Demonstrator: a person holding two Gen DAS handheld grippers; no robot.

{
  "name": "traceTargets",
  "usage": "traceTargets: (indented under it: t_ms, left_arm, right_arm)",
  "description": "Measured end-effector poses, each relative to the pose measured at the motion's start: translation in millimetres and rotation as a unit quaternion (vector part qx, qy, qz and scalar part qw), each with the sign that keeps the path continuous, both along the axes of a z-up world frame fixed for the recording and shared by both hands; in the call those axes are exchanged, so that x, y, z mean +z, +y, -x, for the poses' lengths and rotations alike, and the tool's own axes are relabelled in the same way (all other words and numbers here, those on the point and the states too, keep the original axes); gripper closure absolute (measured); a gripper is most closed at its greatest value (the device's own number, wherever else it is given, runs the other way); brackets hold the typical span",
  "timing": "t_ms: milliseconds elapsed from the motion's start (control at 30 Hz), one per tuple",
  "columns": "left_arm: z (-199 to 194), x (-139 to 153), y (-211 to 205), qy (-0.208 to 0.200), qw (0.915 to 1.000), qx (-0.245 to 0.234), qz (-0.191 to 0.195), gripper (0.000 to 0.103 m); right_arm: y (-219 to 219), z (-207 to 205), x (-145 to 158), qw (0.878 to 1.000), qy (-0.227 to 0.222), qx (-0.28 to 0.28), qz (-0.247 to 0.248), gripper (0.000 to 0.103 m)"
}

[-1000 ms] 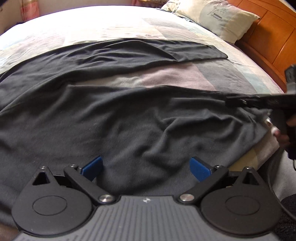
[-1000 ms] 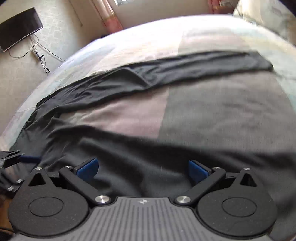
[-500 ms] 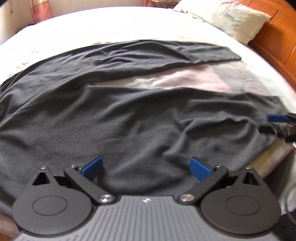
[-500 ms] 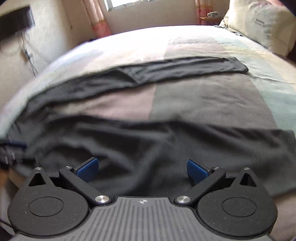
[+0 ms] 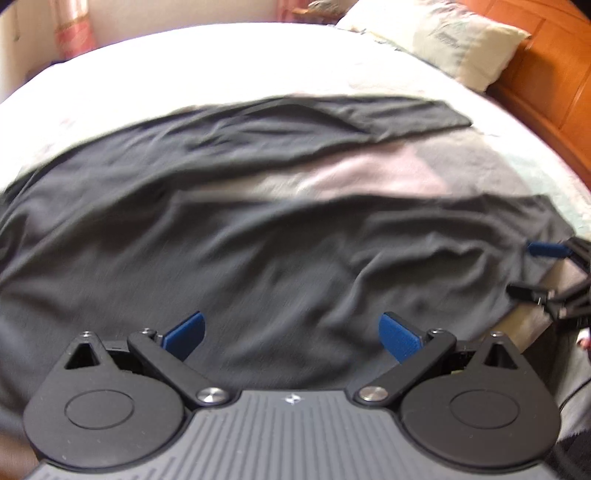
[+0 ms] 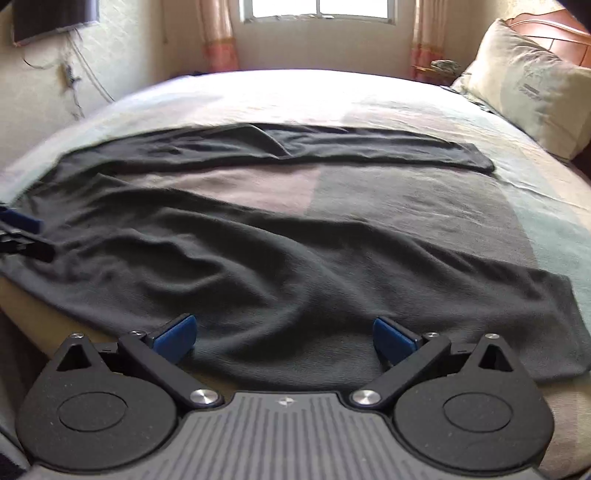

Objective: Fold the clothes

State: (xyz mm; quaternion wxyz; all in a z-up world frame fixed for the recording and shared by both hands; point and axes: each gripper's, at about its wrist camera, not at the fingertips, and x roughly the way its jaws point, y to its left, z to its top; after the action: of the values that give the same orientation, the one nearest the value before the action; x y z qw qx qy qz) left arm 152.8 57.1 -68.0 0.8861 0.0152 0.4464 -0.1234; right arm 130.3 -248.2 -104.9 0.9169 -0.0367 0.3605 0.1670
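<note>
A pair of dark grey trousers (image 5: 258,258) lies spread across the bed, its two legs stretching to the right with bedcover showing between them. My left gripper (image 5: 291,334) hovers open over the near leg close to the waist end, nothing between its blue pads. In the right wrist view the same trousers (image 6: 295,266) lie wrinkled, and my right gripper (image 6: 284,338) stands open over the near leg's lower edge. The right gripper (image 5: 532,269) shows at the right edge of the left wrist view, and the left gripper (image 6: 22,236) at the left edge of the right one.
The bed (image 6: 295,96) carries a patchwork cover of pale, pink and grey panels. A pillow (image 6: 532,88) rests at the far right against an orange wooden headboard (image 5: 554,74). A window with curtains (image 6: 314,14) and a wall screen (image 6: 55,14) lie beyond the bed.
Both grippers have pulled back and tilted up, so more of the bed and room shows. The near trouser leg now lies flatter, its hem end spread out to the right.
</note>
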Motion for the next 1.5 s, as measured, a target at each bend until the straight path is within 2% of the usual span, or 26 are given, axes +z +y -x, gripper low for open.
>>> traceTargets:
  t_ms: [67,133,300,433,533,600,700,833,900,1033,1133,1233,1333,1367,1433,1500]
  left_arm:
    - [-12.8,4.9,-9.6,-0.016,0.9997,-0.015,0.009,0.003]
    - [-29.7,4.9,-15.9,-0.012,0.9993,-0.01,0.034,0.003]
    - [-66.4,-8.1,-17.7,0.026,0.9943,0.031,0.099,0.003]
    - [-93.2,-23.6,-15.7,0.044,0.9893,0.067,0.122,0.002]
    - [-107.1,-24.2,-22.8,0.03,0.9915,0.073,0.103,0.001]
    - [-116.6,-23.4,-29.4,0.03,0.9937,0.072,0.081,0.001]
    - [-116.7,-15.9,-33.5,0.033,0.9935,0.082,0.072,0.002]
    - [-88.9,4.9,-45.4,0.028,0.9915,0.068,0.107,0.001]
    - [-71.0,10.2,-57.1,0.029,0.9914,0.038,0.122,0.001]
    - [-47.7,2.1,-72.0,0.045,0.9904,0.01,0.13,0.001]
    - [-40.4,-17.7,-64.7,0.074,0.9884,0.045,0.125,0.001]
    - [-27.5,-20.0,-55.3,0.065,0.9896,0.069,0.108,0.001]
    - [-28.4,-10.5,-63.8,0.062,0.9925,0.093,0.049,0.001]
    - [-28.9,-5.1,-71.0,0.047,0.9944,0.085,0.039,0.001]
    - [-30.0,4.9,-84.9,0.023,0.9971,0.05,0.052,0.001]
    - [-32.5,3.9,-95.3,0.02,0.9974,0.027,0.064,0.001]
  right_arm:
    - [-2.1,1.2,1.1,1.0,-0.006,0.007,-0.012,0.0]
    - [-5.1,1.1,-2.1,1.0,-0.014,0.002,-0.024,0.0]
    - [-11.6,-0.2,-9.6,0.998,-0.027,-0.013,-0.051,0.0]
    - [0.1,-9.6,-9.0,0.999,-0.013,-0.02,-0.021,0.0]
    - [4.7,-8.6,-9.4,1.0,-0.013,-0.012,0.004,0.0]
    - [1.2,-4.0,-8.7,1.0,-0.014,-0.01,0.001,0.0]
    - [-9.1,-0.9,-2.2,0.999,-0.016,-0.026,-0.027,0.0]
    - [-21.1,1.1,3.5,0.997,-0.022,-0.051,-0.051,0.0]
    - [-22.9,1.1,3.2,0.997,-0.022,-0.059,-0.05,0.0]
    - [-26.2,-0.8,1.0,0.996,-0.012,-0.066,-0.055,0.0]
    - [-27.6,-2.4,-1.0,0.996,-0.005,-0.069,-0.055,0.0]
    - [-25.2,-2.5,-3.4,0.997,-0.004,-0.066,-0.045,0.0]
    - [-22.6,-2.6,-5.7,0.997,-0.005,-0.063,-0.033,0.0]
    - [-20.8,-3.0,-6.8,0.998,-0.007,-0.062,-0.027,0.0]
    - [-16.8,-4.2,-9.3,0.998,-0.01,-0.06,-0.014,0.0]
    - [-12.6,-3.3,-11.6,0.998,-0.018,-0.058,0.001,0.0]
